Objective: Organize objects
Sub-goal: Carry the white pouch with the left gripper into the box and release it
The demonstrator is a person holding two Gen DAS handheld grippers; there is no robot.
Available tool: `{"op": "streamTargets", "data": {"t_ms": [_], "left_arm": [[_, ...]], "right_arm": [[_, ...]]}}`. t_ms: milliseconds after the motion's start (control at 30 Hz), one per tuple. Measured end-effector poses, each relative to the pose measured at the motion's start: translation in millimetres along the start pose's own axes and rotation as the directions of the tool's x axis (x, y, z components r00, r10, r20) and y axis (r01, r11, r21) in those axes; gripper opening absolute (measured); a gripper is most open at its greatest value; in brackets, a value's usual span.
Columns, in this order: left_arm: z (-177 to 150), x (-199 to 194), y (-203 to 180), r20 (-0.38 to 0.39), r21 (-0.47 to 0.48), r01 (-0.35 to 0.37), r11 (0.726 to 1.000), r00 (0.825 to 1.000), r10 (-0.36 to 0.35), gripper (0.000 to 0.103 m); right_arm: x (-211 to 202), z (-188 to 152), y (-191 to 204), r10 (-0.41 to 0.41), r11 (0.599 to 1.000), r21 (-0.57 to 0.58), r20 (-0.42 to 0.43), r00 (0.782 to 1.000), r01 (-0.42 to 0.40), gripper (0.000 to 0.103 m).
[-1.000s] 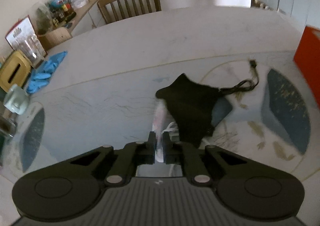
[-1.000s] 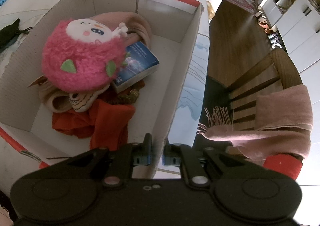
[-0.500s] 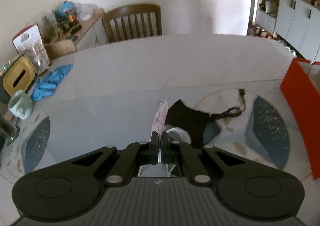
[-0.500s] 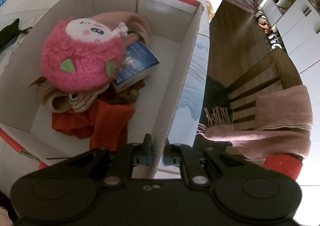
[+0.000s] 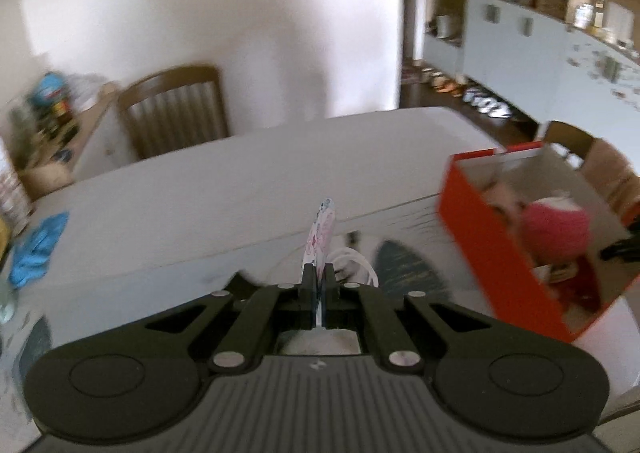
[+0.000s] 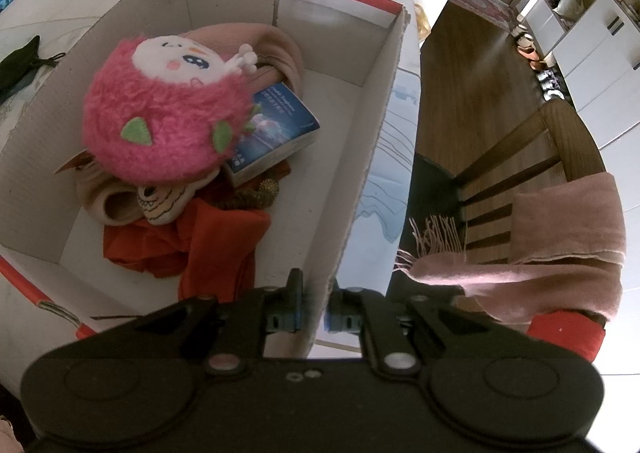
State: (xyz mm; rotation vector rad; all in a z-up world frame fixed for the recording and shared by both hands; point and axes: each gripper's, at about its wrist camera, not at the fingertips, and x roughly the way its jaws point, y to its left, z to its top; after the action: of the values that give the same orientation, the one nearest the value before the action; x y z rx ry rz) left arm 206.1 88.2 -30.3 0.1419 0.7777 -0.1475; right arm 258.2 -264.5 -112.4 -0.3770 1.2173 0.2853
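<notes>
The left gripper (image 5: 319,280) pinches a thin patterned face mask (image 5: 320,239) by its edge above the counter (image 5: 200,189), short of the red box (image 5: 496,257); the right gripper (image 6: 314,303) clamps the box's near wall; such a slim pinch could let the mask slip loose, or its dangling loop could snag the rim.

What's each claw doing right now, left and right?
Left claw: shut on a thin pink-patterned mask with white loops.
Right claw: shut on the near wall of the red box.
</notes>
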Motion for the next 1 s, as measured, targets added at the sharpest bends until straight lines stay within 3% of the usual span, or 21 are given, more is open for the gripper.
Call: {"op": "streamTargets", "data": {"t_ms": [267,533,767,1000], "left_arm": [[27,4,-65,0.006,0.117,0.158,0.981,0.987,-0.16,0.001],[38,9,-134,-0.013,0.241,0.284,0.928,0.957,-0.289,0.001],[65,24,-179,0.019,0.314,0.302,0.9,0.946,-0.323,0.001],[82,65,-210,0.008,0.377,0.279,0.883,0.953,-0.304,0.001]], "right_arm": [[0,-1,1,0.003,1.0,-0.004,0.008,1.0,-0.002,0.008],[1,-1,3,0.002,1.0,-0.01,0.011,1.0,-0.002,0.008],[1,-1,3,0.004,1.0,-0.011,0.013,1.0,-0.004,0.008],[2,-1,5,0.007,1.0,-0.018,0.016,1.0,-0.006,0.008]]}}
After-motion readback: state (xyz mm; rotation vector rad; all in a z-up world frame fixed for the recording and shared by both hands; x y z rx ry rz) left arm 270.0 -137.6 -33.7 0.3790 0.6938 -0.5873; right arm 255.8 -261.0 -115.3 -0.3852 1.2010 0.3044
